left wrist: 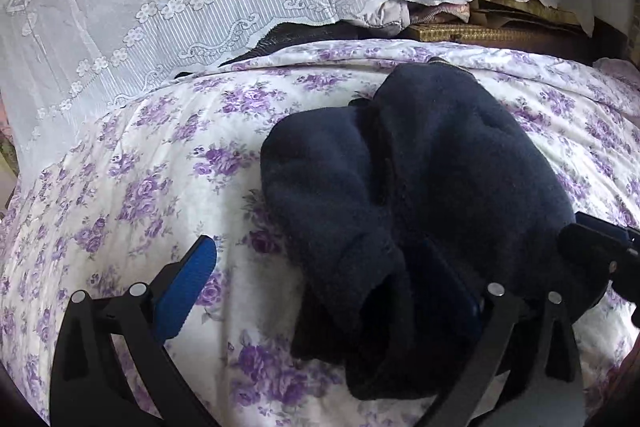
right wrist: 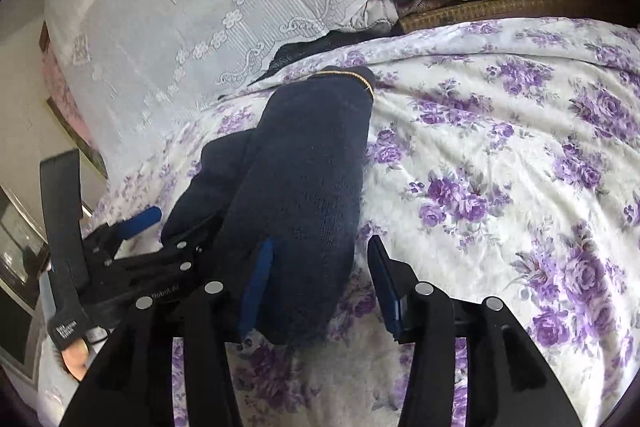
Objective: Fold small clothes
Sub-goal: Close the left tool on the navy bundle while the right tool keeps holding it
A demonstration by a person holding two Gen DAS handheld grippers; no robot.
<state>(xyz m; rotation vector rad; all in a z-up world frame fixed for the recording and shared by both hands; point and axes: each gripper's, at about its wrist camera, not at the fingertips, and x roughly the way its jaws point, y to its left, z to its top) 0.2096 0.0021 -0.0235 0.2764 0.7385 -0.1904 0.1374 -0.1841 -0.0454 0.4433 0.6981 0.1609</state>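
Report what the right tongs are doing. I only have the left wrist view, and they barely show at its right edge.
Observer: The right tongs stand open, with the near end of the navy garment lying between the two pads.
Operator: State whether either pad touches the cloth.
Observer: The pad on the left of that view lies against the garment. The other pad stands clear of it, over the floral sheet.
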